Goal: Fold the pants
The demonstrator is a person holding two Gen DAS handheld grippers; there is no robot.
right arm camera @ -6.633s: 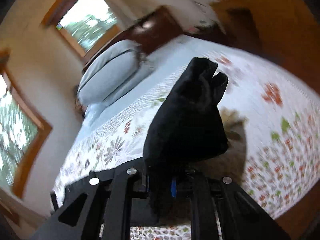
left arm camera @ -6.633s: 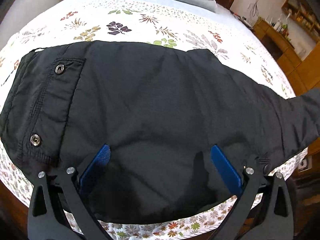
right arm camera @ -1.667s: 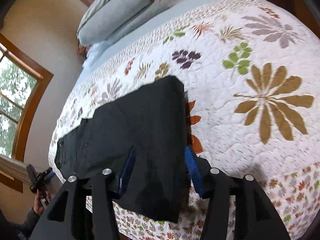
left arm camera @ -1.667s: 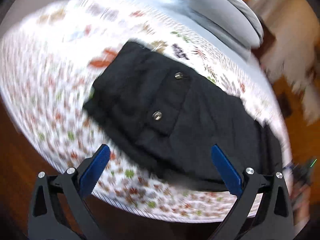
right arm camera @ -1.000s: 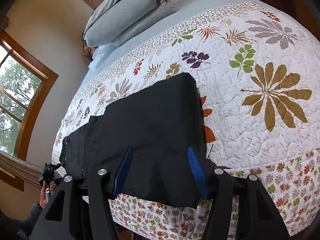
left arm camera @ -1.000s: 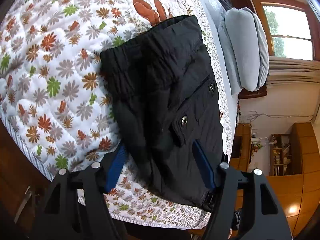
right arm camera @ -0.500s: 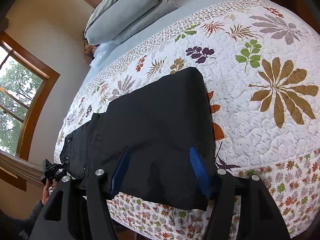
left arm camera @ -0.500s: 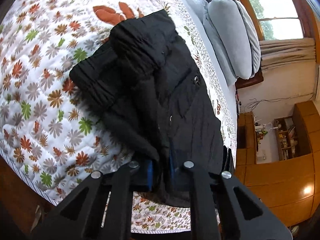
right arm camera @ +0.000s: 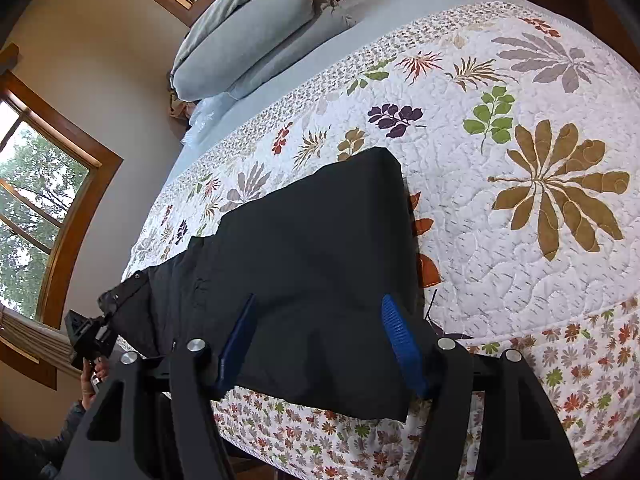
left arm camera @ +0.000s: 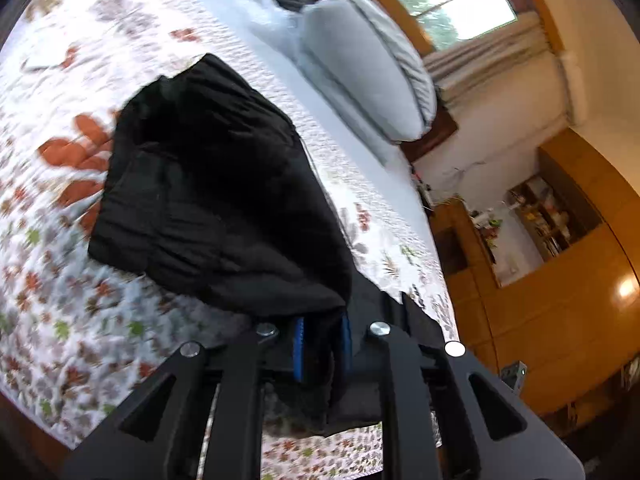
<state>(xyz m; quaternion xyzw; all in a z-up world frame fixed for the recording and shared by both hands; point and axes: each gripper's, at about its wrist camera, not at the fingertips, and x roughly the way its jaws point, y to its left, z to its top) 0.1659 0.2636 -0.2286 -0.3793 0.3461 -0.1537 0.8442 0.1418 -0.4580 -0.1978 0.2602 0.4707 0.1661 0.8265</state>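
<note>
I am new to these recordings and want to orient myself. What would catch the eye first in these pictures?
First, the black pants lying along the near edge of the floral quilt. The left hand-held gripper is shut on one bunched end and holds it raised above the quilt. The right hand-held gripper stands open over the flat end.

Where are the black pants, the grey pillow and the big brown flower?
black pants (right arm camera: 320, 240), right wrist view, flat middle.
grey pillow (right arm camera: 240, 36), right wrist view, rounded side.
big brown flower (right arm camera: 556, 188), right wrist view, centre.
</note>
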